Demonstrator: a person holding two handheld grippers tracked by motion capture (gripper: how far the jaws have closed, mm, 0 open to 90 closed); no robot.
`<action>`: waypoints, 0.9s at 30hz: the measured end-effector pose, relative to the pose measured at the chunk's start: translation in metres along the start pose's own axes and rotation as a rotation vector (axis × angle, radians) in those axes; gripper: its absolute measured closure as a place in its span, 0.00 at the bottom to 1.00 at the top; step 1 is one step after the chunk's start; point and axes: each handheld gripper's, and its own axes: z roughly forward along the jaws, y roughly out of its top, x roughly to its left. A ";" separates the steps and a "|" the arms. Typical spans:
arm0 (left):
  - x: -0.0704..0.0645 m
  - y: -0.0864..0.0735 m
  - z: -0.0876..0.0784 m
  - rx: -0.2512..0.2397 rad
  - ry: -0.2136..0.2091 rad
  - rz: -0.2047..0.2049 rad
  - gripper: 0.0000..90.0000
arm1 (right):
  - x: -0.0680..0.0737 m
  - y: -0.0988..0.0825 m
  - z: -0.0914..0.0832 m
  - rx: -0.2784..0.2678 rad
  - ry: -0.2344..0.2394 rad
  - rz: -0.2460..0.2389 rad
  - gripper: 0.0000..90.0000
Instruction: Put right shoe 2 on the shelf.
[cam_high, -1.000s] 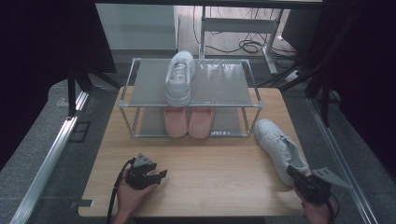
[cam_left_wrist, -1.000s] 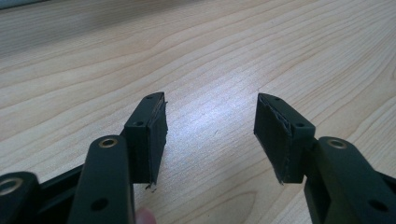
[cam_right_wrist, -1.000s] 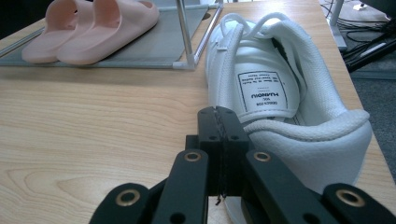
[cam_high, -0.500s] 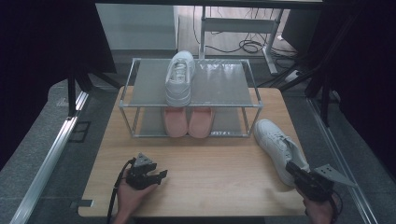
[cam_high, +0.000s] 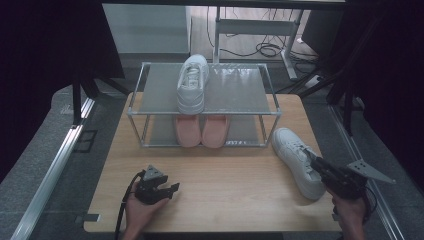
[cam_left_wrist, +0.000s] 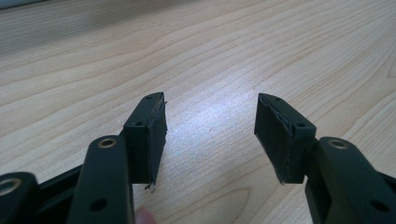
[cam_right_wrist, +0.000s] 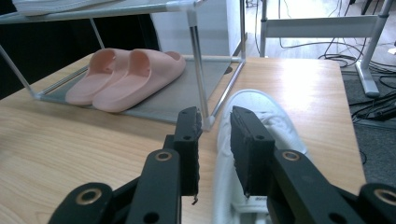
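Observation:
A white sneaker (cam_high: 295, 150) lies on the wooden table (cam_high: 235, 195) to the right of a metal shoe rack (cam_high: 235, 95). My right gripper (cam_high: 314, 161) reaches into its opening from the near side. In the right gripper view the jaws (cam_right_wrist: 215, 135) stand narrow, pinching the side wall of the sneaker (cam_right_wrist: 266, 112). A second white sneaker (cam_high: 192, 82) sits on the rack's top shelf. A pair of pink slippers (cam_high: 202, 131) rests on the lower shelf. My left gripper (cam_high: 172, 190) rests near the table's front left, open (cam_left_wrist: 210, 123) over bare wood.
The rack's front right post (cam_right_wrist: 198, 60) stands just left of the sneaker's toe, with the pink slippers (cam_right_wrist: 126, 77) behind it. The table's right edge is close beside the sneaker. Cables and a desk frame (cam_high: 260, 30) lie on the floor beyond the table.
My right gripper has crept slightly forward into the sneaker. The left gripper has hardly moved. The sneaker stays in place.

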 end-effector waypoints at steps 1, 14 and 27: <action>0.000 0.000 0.000 0.000 0.000 0.000 0.50 | 0.000 0.000 0.000 0.000 0.000 0.000 0.79; 0.001 0.001 -0.002 -0.008 -0.001 -0.006 0.50 | -0.025 0.005 0.018 0.081 -0.006 -0.001 0.73; 0.001 0.001 -0.003 -0.010 0.004 -0.005 0.50 | -0.050 -0.006 0.034 0.140 -0.045 0.023 0.69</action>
